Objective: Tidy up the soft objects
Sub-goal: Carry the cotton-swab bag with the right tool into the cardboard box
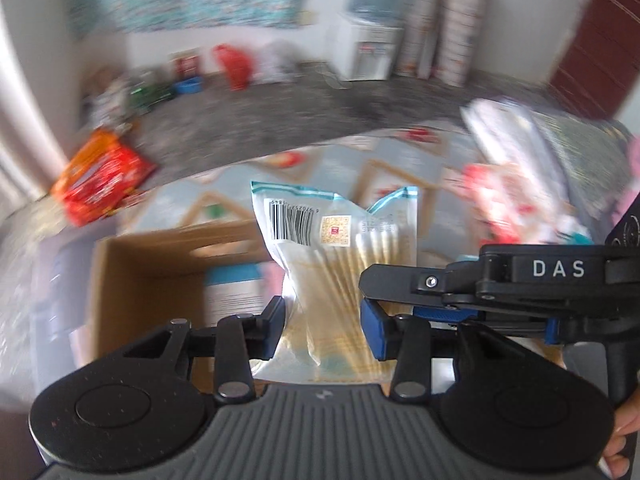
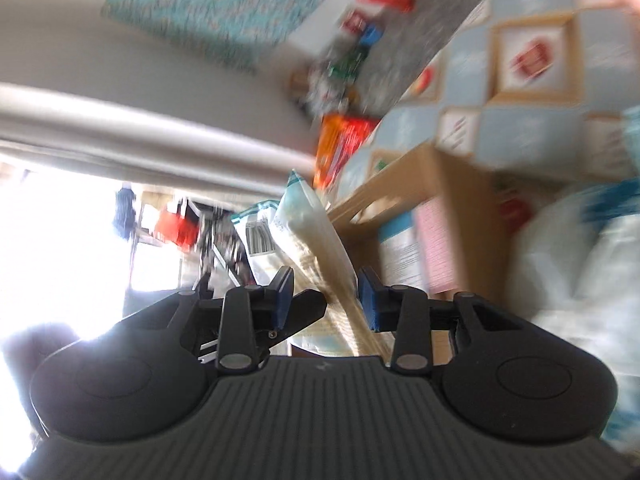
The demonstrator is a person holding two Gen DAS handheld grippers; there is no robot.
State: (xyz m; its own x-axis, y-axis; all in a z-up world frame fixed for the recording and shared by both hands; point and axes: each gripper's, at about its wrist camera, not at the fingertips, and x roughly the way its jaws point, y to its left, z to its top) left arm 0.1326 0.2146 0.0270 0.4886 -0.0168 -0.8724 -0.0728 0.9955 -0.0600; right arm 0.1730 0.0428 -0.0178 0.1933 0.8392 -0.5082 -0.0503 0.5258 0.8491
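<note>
Blurred room behind: a grey floor, a pale wall with a teal patterned hanging, and a white water dispenser [image 1: 366, 46] at the back. Nearer lies a quilt [image 1: 400, 168] in pale blue and tan diamonds, which carries the things.

Both grippers pinch one clear plastic bag of cotton swabs [image 1: 340, 248], held in the air above the quilt. Seen from the left wrist, the left gripper [image 1: 328, 326] has its jaws partly closed, the pads pressing the lower part of the bag so that it narrows into a waist. From the right side, the right gripper [image 1: 404, 292] reaches in level; its blue-padded jaws are on the bag's right edge, just above the left gripper's right pad.

From the right wrist, the right gripper [image 2: 326, 300] has the bag [image 2: 316, 248] running slantwise between its pads, jaws partly closed on it.

Upright in the left view, the bag has a teal and white sealed top, a barcode and a square code label, with pale sticks showing inside.

Below and behind the bag an open cardboard box [image 1: 132, 272] sits at the quilt's near left edge. It holds flat packets, one white with a blue band [image 1: 232, 292] and one pink [image 2: 434, 240].
</note>
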